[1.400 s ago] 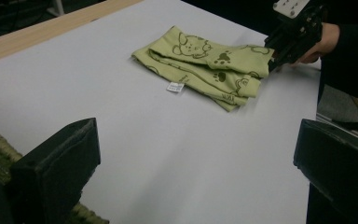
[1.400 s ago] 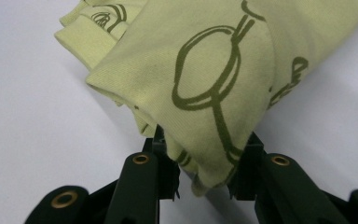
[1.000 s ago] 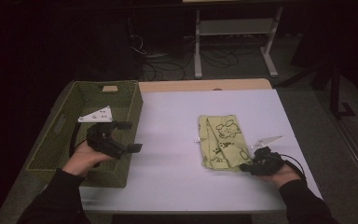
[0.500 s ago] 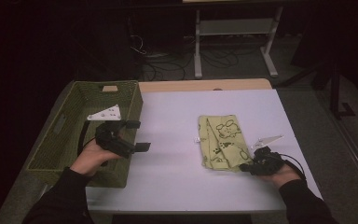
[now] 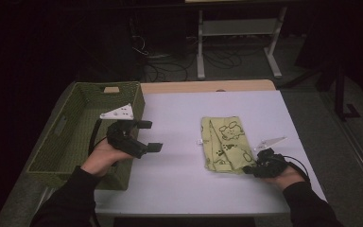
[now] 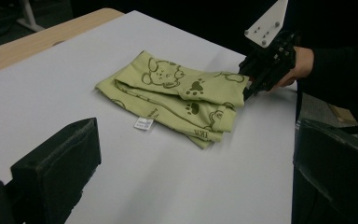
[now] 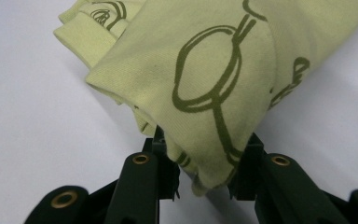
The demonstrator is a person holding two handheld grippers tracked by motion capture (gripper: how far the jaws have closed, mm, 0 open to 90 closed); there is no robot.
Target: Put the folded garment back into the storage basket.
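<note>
Cloth (image 5: 224,144), pale green with darker animal and paw prints, lies folded on the right half of the white table (image 5: 184,189); its position matches the earlier frames. A small white label (image 6: 143,123) sticks out from its left edge, flat on the table.

Right tongs (image 5: 251,169) sit at the near right corner of the cloth, held low in the person's right hand (image 5: 283,176), as they were a second ago. In the right gripper view the jaws stand on either side of the cloth's folded corner, closed in on it, with the fabric bunched between them (image 7: 204,172). The left gripper view shows the same corner lifted slightly off the table at those tongs (image 6: 254,81).

Left tongs (image 5: 149,136) have changed place. A second ago they were over the green woven basket (image 5: 66,142) at the table's left edge; now they reach past the basket's right rim, out over bare table, pointing toward the cloth and well apart from it. Their jaws are spread wide with nothing between them, and the left gripper view confirms the gap. The left hand (image 5: 105,153) holding them remains above the basket's right wall.
</note>
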